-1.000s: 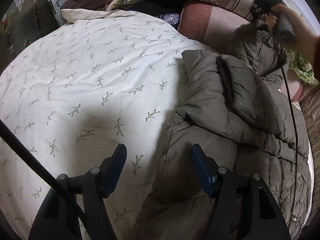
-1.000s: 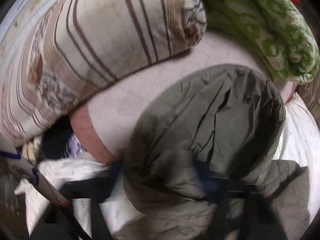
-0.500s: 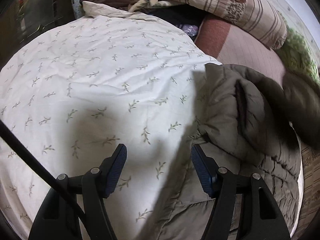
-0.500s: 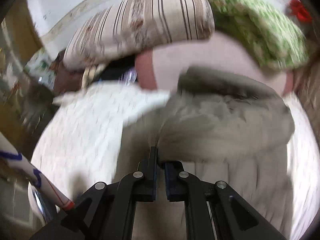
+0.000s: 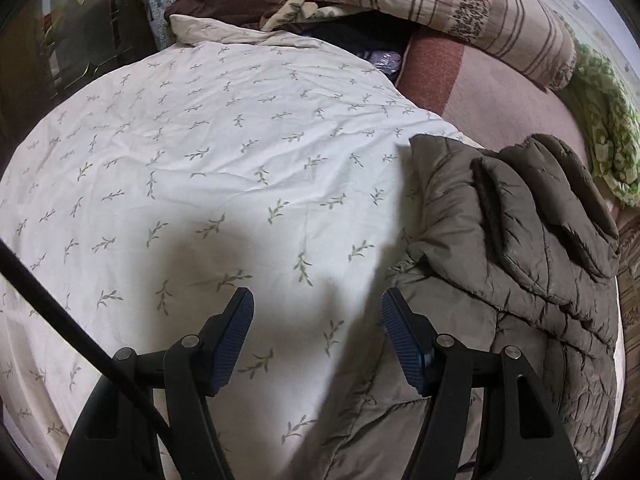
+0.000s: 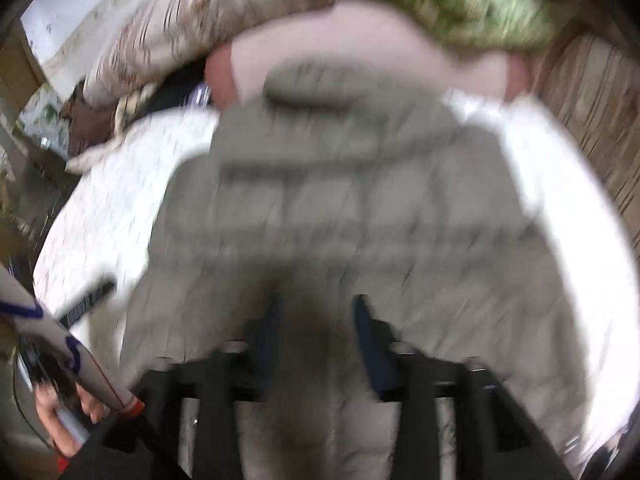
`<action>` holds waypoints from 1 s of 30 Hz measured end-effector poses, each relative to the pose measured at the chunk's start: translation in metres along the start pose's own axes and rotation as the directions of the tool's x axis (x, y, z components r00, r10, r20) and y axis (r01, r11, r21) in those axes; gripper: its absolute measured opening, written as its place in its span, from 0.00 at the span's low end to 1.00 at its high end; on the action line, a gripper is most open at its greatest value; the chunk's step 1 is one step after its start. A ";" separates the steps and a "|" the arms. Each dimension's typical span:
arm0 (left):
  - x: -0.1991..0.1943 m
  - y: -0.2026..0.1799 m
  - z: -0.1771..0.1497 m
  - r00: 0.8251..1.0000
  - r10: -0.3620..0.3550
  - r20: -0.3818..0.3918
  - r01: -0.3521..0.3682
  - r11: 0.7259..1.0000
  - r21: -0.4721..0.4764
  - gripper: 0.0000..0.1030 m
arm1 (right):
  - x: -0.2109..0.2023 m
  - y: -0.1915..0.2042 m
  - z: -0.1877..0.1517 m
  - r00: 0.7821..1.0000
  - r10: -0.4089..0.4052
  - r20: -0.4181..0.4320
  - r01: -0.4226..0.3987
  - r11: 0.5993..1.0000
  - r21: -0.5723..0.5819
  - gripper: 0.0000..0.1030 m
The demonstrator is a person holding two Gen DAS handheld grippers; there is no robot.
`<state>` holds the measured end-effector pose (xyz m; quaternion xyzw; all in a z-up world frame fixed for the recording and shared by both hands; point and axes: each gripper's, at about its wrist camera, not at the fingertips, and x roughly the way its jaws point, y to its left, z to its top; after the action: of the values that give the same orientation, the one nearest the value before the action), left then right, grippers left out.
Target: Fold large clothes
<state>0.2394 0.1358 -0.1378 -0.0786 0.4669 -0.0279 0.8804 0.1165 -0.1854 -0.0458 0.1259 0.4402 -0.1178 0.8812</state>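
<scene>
Olive quilted jacket (image 5: 516, 248) lay on the bed's leaf-print sheet (image 5: 208, 168), right side, part folded. Left gripper (image 5: 318, 336) hovered w/ fingers spread, holding nothing. Right gripper (image 6: 316, 340), blurred, fingers apart above jacket (image 6: 340, 200), nothing gripped.

Right wrist view blurred; jacket (image 6: 340, 208) detail unreadable.

Left gripper (image 5: 318, 338) jaws spread wide, empty, above leaf-print white sheet (image 5: 208, 168); olive quilted jacket (image 5: 516, 248) lies partly folded at right, edge under right finger (image 5: 404, 344); striped pillow (image 5: 440, 4), green patterned blanket (image 5: 604, 120) beyond.
</scene>
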 end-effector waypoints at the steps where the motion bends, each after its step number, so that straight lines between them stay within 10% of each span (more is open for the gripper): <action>1: 0.000 -0.002 -0.001 1.000 -0.002 -0.001 0.002 1.000 0.006 0.64 | -0.005 -0.001 0.011 0.999 -0.025 0.039 0.025 1.000 0.000 0.62; 3: 0.000 -0.005 -0.001 1.000 0.002 0.004 -0.002 1.000 0.018 0.64 | 0.000 0.002 0.038 0.996 -0.044 0.082 0.045 0.999 -0.010 0.82; 11: 0.009 -0.010 0.001 1.000 0.012 -0.007 -0.012 0.999 0.042 0.64 | 0.117 0.035 0.121 0.981 -0.189 0.040 0.192 0.976 -0.098 0.82; 14: 0.011 -0.012 0.000 1.000 0.007 -0.017 -0.007 0.999 0.048 0.64 | 0.168 0.025 0.121 0.964 -0.245 -0.100 0.235 0.967 -0.099 0.31; 17: 0.011 -0.012 0.000 1.000 0.000 -0.016 0.001 0.999 0.052 0.64 | 0.165 0.013 0.112 0.972 -0.206 -0.117 0.201 0.978 -0.049 0.07; 25: 0.004 -0.012 -0.003 0.999 -0.030 -0.015 0.030 0.999 0.045 0.64 | 0.057 0.002 0.067 0.998 -0.051 -0.032 0.049 0.998 -0.035 0.01; 28: 0.005 -0.012 -0.006 1.000 -0.017 -0.020 0.018 0.999 0.049 0.64 | 0.053 0.000 0.054 0.998 -0.004 -0.062 0.003 1.000 -0.008 0.26; 30: 0.006 -0.010 -0.006 1.000 -0.017 -0.022 0.018 0.999 0.043 0.64 | 0.060 -0.006 0.051 0.997 0.055 -0.046 -0.051 0.995 0.089 0.81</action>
<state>0.2375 0.1244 -0.1442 -0.0634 0.4751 -0.0468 0.8764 0.1877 -0.2138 -0.0647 0.1788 0.4522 -0.1104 0.8668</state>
